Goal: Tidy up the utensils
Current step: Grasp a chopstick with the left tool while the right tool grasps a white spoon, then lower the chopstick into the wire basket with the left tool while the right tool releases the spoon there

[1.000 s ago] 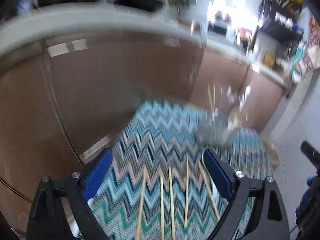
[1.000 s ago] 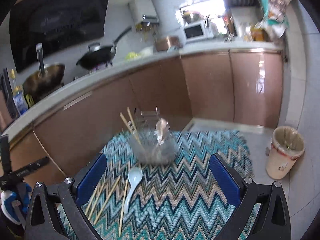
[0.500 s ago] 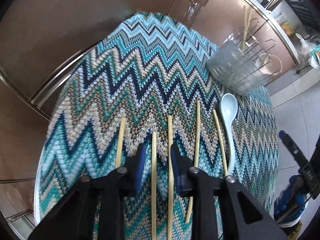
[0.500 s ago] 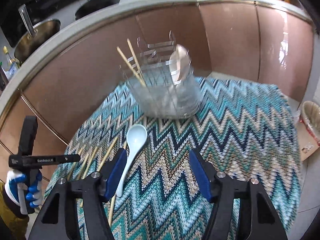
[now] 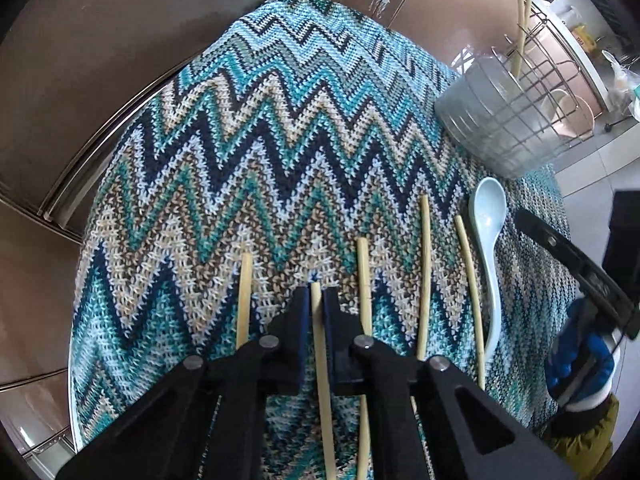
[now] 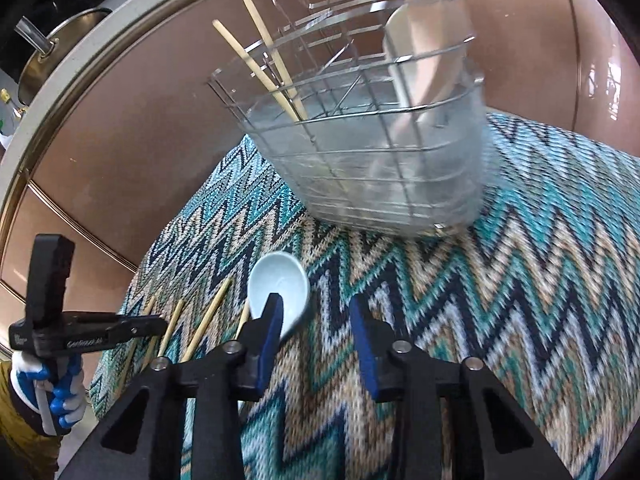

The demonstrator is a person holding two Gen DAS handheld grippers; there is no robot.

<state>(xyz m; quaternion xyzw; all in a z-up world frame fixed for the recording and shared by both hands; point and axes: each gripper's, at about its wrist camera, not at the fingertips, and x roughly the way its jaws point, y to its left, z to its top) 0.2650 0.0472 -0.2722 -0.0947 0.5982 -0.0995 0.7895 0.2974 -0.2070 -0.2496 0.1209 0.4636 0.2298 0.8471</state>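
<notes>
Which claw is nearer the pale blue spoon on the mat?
Right. The right claw is right at the pale blue spoon, one finger overlapping its bowl, jaws closing with nothing between. The left claw grips a chopstick several chopsticks away.

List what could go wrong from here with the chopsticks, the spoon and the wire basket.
1. The left gripper, whose jaws have just been closing, pinches one pale bamboo chopstick near its tip; it may pivot or slip when lifted.
2. The right gripper, jaws just closing but not gripping, has one finger over the light blue ceramic spoon; it could push the spoon aside.
3. The wire utensil basket looks tilted; a hard insertion might tip it.
</notes>
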